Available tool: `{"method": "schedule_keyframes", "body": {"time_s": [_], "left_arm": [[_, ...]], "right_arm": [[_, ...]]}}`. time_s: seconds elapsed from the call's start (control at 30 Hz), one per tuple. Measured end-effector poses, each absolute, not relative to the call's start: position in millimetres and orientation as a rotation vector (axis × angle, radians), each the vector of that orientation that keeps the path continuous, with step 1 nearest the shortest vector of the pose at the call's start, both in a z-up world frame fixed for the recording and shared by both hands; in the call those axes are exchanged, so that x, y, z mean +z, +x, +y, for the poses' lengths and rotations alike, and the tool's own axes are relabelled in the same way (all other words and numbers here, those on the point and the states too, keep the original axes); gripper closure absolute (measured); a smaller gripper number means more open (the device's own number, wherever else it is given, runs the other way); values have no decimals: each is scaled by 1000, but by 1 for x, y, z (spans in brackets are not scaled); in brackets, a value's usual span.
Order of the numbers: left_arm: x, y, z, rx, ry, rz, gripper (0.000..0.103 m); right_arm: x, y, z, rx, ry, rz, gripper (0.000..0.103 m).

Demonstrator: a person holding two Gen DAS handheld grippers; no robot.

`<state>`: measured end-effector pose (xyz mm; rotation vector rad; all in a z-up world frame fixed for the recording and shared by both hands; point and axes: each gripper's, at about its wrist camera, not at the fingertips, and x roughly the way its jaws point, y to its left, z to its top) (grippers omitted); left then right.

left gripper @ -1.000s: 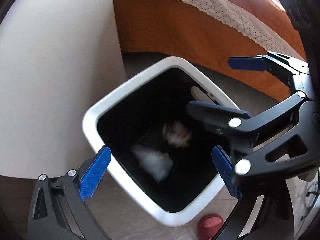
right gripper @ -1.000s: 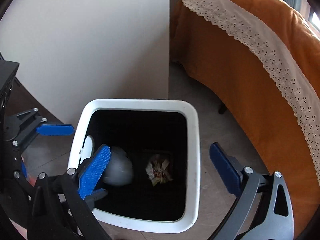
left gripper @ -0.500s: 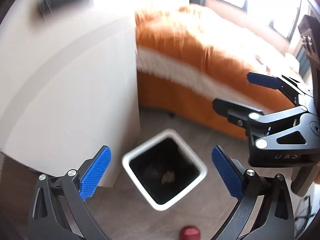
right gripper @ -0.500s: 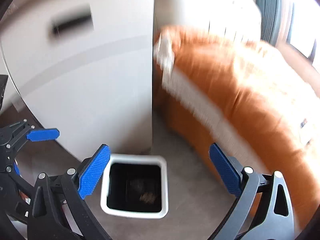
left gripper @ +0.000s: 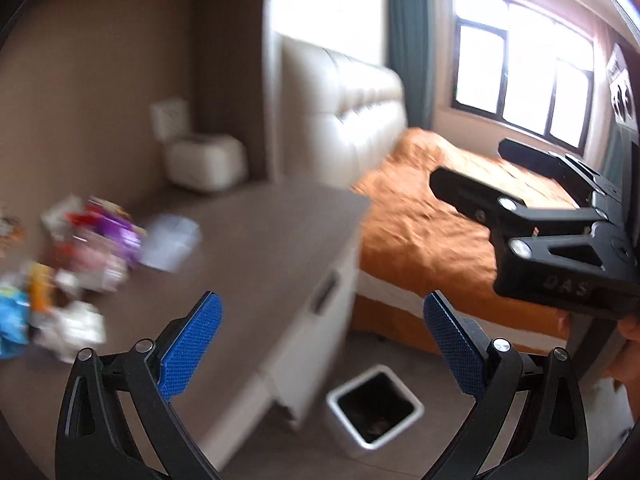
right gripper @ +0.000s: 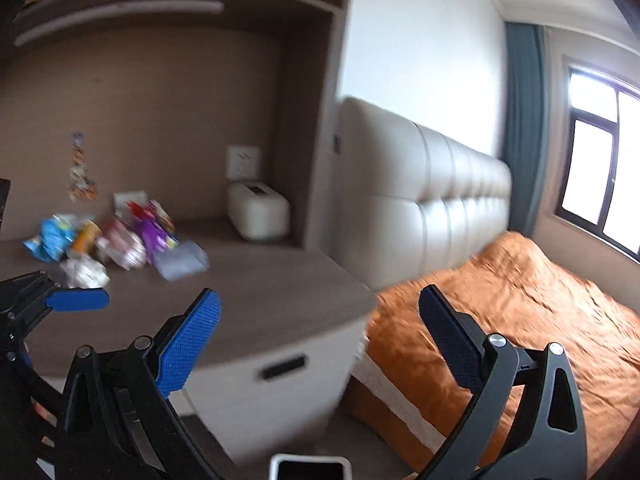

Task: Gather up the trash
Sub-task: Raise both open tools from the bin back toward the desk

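A blurred pile of trash (left gripper: 76, 256) (right gripper: 116, 236), coloured wrappers and crumpled white paper, lies on the brown desk top (left gripper: 248, 248) (right gripper: 260, 300) at the left. A white bin with a black inside (left gripper: 374, 410) (right gripper: 310, 468) stands on the floor beside the desk. My left gripper (left gripper: 320, 344) is open and empty, raised above the desk edge and the bin. My right gripper (right gripper: 318, 344) is open and empty too, over the desk corner. The right gripper (left gripper: 516, 184) also shows at the right of the left wrist view, and the left gripper (right gripper: 76, 300) at the left of the right wrist view.
A bed with an orange cover (left gripper: 440, 216) (right gripper: 520, 312) and a padded cream headboard (right gripper: 440, 184) stands right of the desk. A cream box (right gripper: 258, 210) sits at the back of the desk, shelves above. A window (left gripper: 520, 68) is at the far right. A hand (left gripper: 628, 344) holds the right gripper.
Both grippers have risen from just over the bin to desk height and now face the desk and bed. The bin has shrunk to the bottom of both views. Both grippers stayed open.
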<state>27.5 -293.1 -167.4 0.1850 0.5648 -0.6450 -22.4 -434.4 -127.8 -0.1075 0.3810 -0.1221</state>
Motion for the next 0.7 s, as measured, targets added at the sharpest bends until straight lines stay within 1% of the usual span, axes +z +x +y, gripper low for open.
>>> {"method": "schedule_keyframes", "body": {"time_s": [0.13,0.3,0.5,0.7], "left_arm": [[-123,32,-225,-542,129,529,4],[-97,49,-174,-427,132,534,4],[-86,54,-112,-335,167,488,4],[-87,73,-66,-296,143,496,4]], "right_arm": [[-96,-11,-388,-38,-118,333,4],[-73,13,-333,43,-130,297,4],[-67,45,-272,147,-131,311,4],[-71,68,-226,201,-119,326,4]]}}
